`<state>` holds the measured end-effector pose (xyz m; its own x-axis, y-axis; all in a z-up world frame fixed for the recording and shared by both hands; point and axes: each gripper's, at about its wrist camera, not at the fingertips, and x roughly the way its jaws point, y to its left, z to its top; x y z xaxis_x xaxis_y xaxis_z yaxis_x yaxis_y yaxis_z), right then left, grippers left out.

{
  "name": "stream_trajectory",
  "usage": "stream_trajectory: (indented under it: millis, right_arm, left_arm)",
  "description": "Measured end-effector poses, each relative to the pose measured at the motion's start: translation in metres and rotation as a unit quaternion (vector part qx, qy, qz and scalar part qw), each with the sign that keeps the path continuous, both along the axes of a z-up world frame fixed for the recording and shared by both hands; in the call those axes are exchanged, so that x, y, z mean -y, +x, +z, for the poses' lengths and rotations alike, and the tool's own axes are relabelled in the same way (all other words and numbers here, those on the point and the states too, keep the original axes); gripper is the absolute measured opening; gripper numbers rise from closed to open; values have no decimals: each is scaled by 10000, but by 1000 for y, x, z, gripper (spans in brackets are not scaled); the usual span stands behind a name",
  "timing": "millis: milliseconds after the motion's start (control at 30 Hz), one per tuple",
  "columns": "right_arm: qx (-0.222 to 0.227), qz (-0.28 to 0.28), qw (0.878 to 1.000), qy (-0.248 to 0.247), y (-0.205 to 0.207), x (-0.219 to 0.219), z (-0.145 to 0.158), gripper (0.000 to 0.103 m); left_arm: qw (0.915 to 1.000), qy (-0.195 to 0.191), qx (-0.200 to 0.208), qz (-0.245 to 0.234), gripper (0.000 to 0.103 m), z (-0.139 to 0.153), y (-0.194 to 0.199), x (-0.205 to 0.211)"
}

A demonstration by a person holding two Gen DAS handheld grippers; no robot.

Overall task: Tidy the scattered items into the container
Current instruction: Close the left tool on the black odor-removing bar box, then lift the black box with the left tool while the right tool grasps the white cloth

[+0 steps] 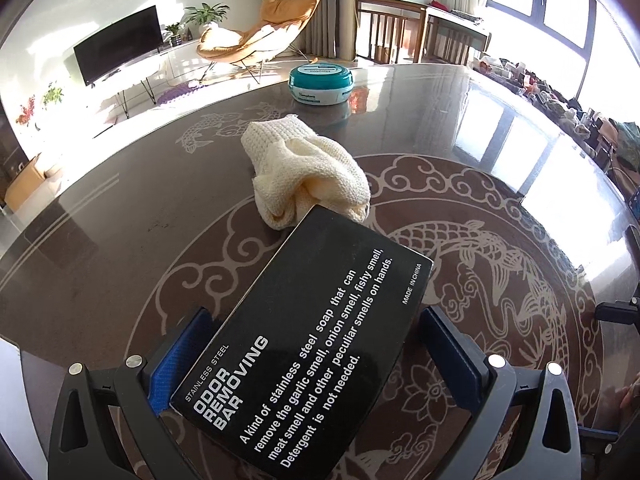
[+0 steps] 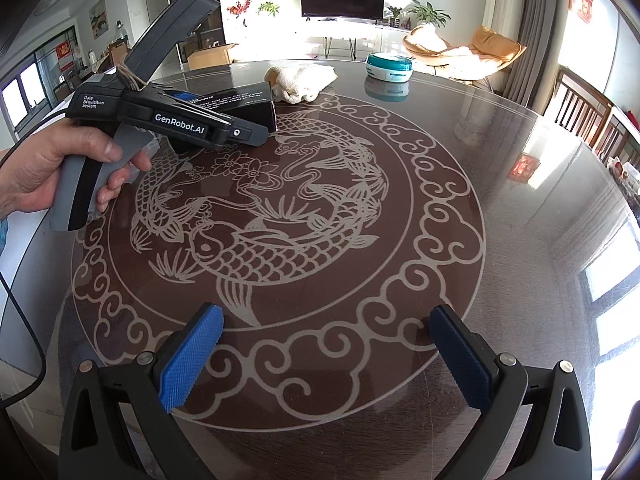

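My left gripper [image 1: 316,344] is shut on a black box [image 1: 304,340] printed "Odor Removing Bar", held tilted just above the table. In the right wrist view the left gripper body [image 2: 172,120] holds the box [image 2: 244,104] in front of a cream knitted pouch [image 2: 304,76]. The pouch [image 1: 308,172] lies just beyond the box's far end, its opening facing the box. A teal and white round jar [image 1: 322,82] stands farther back and also shows in the right wrist view [image 2: 390,66]. My right gripper [image 2: 326,356] is open and empty above the table's near part.
The round dark glass table [image 2: 520,184] bears a white fish pattern. Wooden chairs [image 1: 390,28] stand beyond its far edge. Clutter [image 1: 560,96] lies along the right side. A cable [image 2: 24,320] hangs at the left edge.
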<state>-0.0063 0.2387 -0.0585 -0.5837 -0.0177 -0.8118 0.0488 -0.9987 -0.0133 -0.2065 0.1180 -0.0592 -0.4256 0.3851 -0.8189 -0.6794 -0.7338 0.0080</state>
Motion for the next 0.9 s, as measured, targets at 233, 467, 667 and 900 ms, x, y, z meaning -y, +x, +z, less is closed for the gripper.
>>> stream_trajectory:
  millis: [233,467,667,900]
  right_arm:
    - [-2,0,10000,-9,0,1,0,103]
    - [1,-2,10000,-5,-1,0,0,103]
    - [5,-24,10000,3,0,2,0,103]
    - [-43,-197,9992,-338,-67,11,3,103]
  left_arm:
    - [9935,315,-167,1079,58,5,24,37]
    - [9784,210,-226,2045,58,3,59,97]
    - [9705,163,-245,2394,59,2,71,129]
    - [9688,62,-289,2462,62,1,72,127]
